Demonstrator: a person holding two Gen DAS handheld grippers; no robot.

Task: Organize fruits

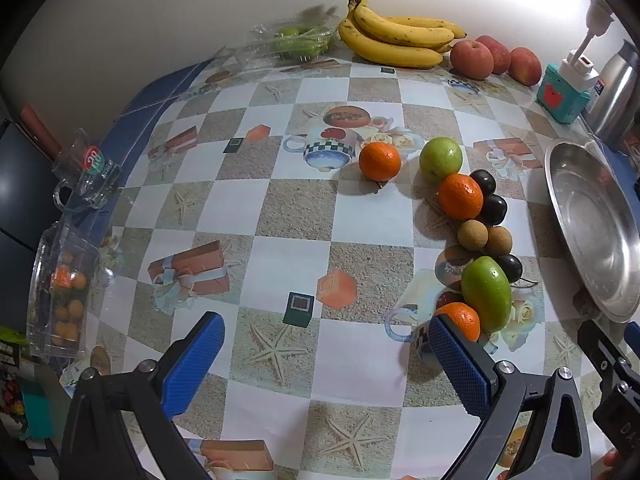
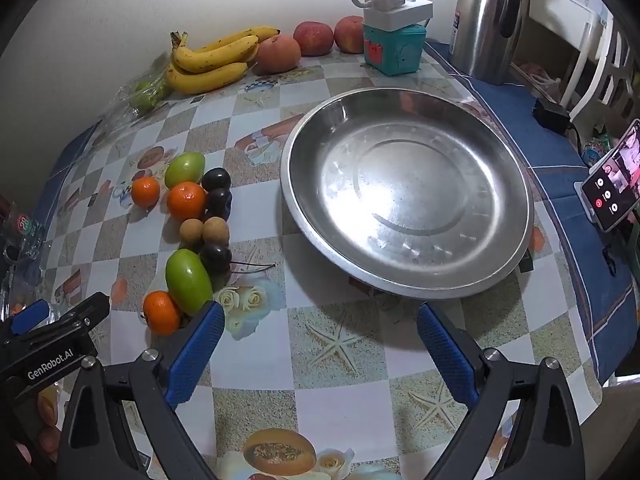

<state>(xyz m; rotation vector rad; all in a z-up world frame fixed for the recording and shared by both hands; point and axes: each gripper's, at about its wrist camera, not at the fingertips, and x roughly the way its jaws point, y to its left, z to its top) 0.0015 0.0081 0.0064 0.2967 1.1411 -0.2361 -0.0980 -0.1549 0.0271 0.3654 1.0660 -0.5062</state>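
Note:
A line of loose fruit lies on the patterned tablecloth: three oranges point(image 1: 379, 161), two green fruits point(image 1: 441, 159), dark cherries point(image 1: 494, 209) and two brown longans point(image 1: 473, 234). The same fruit shows in the right wrist view, with the nearest orange point(image 2: 161, 312) and green fruit point(image 2: 188, 281) by my right gripper's left finger. An empty steel plate point(image 2: 408, 196) sits right of them. My left gripper point(image 1: 326, 364) is open and empty, its right finger beside the nearest orange point(image 1: 460, 319). My right gripper point(image 2: 320, 350) is open and empty just before the plate.
Bananas point(image 1: 396, 38) and red apples point(image 1: 472, 59) lie along the back wall, beside a clear box of green fruit point(image 1: 294, 42). A teal box with a power strip point(image 2: 394, 42) and a steel thermos point(image 2: 486, 20) stand back right. A glass mug point(image 1: 86, 170) and a clear container point(image 1: 60, 292) sit at the left edge. A phone point(image 2: 614, 182) is at the right.

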